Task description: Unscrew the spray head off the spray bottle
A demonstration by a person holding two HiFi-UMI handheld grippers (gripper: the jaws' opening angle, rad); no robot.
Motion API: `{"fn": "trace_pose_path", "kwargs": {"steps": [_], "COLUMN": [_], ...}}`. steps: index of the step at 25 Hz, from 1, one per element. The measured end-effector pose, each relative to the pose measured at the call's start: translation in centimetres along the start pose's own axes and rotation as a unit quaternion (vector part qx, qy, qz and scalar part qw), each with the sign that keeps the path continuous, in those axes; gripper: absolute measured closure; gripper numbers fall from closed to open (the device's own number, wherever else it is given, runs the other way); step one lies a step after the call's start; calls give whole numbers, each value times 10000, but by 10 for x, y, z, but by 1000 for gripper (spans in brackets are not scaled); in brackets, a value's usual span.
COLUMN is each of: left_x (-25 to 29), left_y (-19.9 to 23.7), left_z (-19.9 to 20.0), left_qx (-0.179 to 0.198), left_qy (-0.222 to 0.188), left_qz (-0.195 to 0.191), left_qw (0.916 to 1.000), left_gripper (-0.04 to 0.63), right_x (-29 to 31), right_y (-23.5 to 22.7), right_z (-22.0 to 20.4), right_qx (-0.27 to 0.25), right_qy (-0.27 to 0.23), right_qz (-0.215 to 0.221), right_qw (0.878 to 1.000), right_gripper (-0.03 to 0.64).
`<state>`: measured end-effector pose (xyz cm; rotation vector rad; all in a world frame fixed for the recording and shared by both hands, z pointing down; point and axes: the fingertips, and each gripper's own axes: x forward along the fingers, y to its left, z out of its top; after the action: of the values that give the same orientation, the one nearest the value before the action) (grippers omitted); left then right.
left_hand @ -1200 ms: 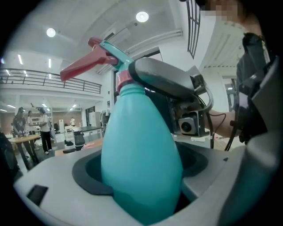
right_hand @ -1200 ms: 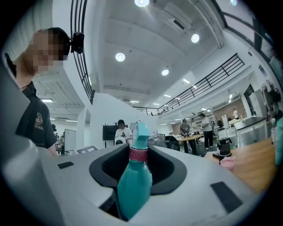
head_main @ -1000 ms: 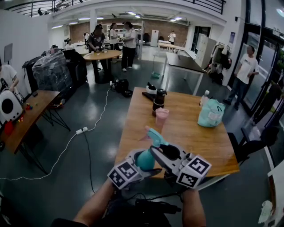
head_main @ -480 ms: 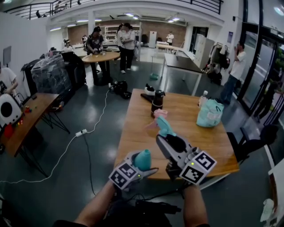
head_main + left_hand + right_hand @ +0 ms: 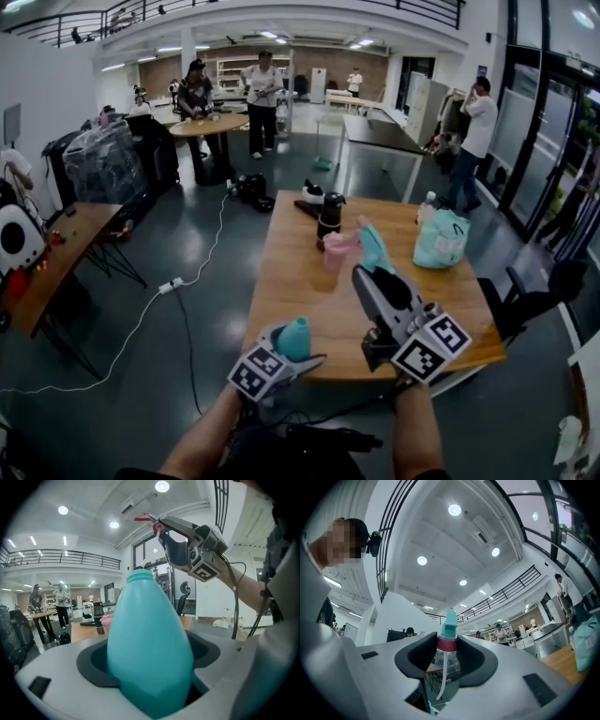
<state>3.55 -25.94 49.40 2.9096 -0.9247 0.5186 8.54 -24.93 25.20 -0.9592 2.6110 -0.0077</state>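
Left gripper: closed around the teal spray bottle, at the wooden table's near edge.
Bottle axis: along the jaws, open neck pointing up and forward.
Right gripper: clamped on the spray head, well apart from the bottle, nozzle up.

No writing, label, brand or number is legible on anything here.

Grey left gripper, grey right gripper, black-lined fingers, black-and-white marker cubes
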Motion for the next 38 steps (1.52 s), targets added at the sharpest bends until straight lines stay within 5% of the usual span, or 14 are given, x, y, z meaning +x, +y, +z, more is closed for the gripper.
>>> {"fn": "trace_pose_path", "kwargs": {"steps": [6,18,38], "left_x": [-9,-23,-27], "left_y": [12,19,19], "left_z": [9,48,57], "left_qx": [-26,-40,-29], "left_qy": [-102,-504,-575], "left_qz": [230,509,547], "left_qw": [9997,9974,9968], "left_gripper": [162,163,163], "right_x": [-10,-25,-32], "right_y": [-14,-37,-31], "right_z": [-10,-70,-98], "right_qx": [-495,-601,-470], "right_qy": [229,708,856], "right_qz": [-417,-909,-1022], "right_qw": [9976,9915,9900], "right_gripper": [477,479,480]}}
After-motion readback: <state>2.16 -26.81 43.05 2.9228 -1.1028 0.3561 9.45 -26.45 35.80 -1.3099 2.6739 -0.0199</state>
